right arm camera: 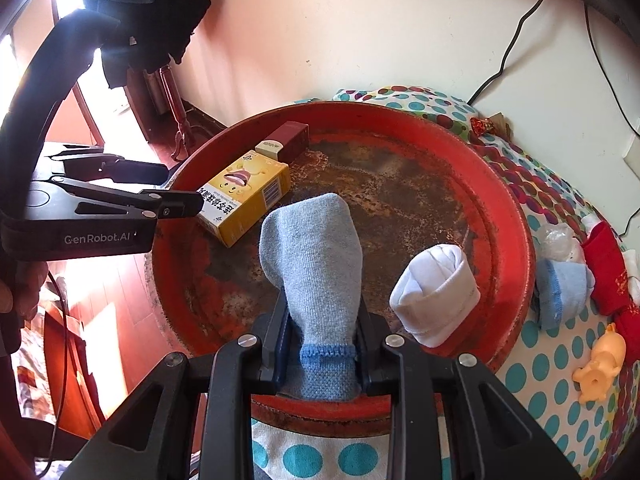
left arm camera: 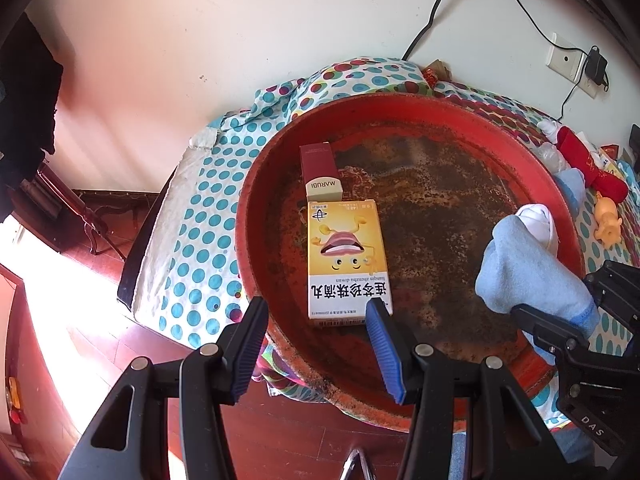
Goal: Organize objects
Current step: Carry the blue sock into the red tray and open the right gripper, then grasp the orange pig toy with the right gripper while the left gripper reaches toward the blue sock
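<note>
Over the red tray (right arm camera: 516,248), right fingers (right arm camera: 362,320) clamp a blue sock (right arm camera: 316,264); left fingers (left arm camera: 256,328) apart.

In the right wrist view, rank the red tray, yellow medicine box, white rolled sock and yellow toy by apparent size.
1. red tray
2. yellow medicine box
3. white rolled sock, close to the box; its nearness makes the order unsure
4. yellow toy

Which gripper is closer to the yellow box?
Left. The left gripper hangs open right at the near end of the yellow box. The right gripper is across the tray, shut on a blue sock.
</note>
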`<action>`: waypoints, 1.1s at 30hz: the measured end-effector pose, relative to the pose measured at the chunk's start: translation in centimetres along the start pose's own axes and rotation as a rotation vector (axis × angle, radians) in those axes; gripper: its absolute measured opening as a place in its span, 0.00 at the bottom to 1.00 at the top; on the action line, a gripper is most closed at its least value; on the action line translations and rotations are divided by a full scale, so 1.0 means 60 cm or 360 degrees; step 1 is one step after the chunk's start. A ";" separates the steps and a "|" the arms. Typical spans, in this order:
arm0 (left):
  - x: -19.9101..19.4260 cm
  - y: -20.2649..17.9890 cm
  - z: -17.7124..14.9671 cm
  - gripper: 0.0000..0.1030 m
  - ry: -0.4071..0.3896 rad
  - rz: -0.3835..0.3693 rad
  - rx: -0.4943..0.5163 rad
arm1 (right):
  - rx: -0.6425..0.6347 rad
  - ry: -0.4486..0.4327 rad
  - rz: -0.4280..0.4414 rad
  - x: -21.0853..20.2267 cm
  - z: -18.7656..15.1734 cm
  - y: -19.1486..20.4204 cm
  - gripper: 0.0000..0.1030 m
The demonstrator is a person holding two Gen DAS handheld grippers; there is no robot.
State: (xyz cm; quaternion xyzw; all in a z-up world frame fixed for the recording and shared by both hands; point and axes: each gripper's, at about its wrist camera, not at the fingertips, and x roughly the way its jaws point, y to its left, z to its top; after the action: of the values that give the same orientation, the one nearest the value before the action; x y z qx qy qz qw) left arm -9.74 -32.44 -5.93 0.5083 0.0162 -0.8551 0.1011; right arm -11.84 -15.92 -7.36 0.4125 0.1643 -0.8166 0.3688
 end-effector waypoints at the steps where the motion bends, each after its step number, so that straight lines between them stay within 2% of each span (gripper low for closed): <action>1: 0.000 0.000 0.000 0.51 0.0000 0.0000 0.0001 | -0.0005 -0.0012 0.0009 -0.001 0.000 0.000 0.32; 2: 0.001 0.000 0.000 0.51 0.0001 -0.0002 0.0000 | -0.0007 -0.0020 0.0005 -0.002 0.000 0.001 0.38; 4: 0.002 -0.001 -0.001 0.51 0.0003 0.0001 -0.0002 | -0.0002 -0.0052 -0.0020 -0.008 0.001 0.002 0.57; 5: 0.002 -0.001 -0.001 0.51 0.0006 0.0001 -0.0002 | 0.0001 -0.0070 -0.0030 -0.012 0.002 0.001 0.59; 13: 0.008 -0.013 -0.003 0.51 0.0025 -0.0003 0.0029 | 0.0093 -0.0114 -0.0035 -0.035 0.006 -0.027 0.62; 17: 0.009 -0.022 -0.004 0.51 0.0028 -0.0006 0.0050 | 0.0148 -0.0156 -0.0115 -0.060 0.001 -0.060 0.63; 22: 0.007 -0.035 -0.004 0.51 0.0022 -0.0021 0.0081 | 0.0309 -0.0173 -0.0286 -0.091 -0.022 -0.146 0.63; 29: 0.009 -0.058 -0.003 0.51 0.0022 -0.0030 0.0134 | 0.0626 -0.0121 -0.0538 -0.130 -0.088 -0.295 0.63; 33: 0.004 -0.075 -0.002 0.51 0.0007 -0.0059 0.0185 | 0.0783 -0.0042 -0.0572 -0.126 -0.129 -0.355 0.63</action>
State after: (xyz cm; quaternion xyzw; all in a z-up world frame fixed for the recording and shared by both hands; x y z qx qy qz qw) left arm -10.61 -28.06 -6.53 0.5147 -0.0240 -0.8552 0.0556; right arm -20.34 6.37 -6.81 0.4433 0.0272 -0.8892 0.1096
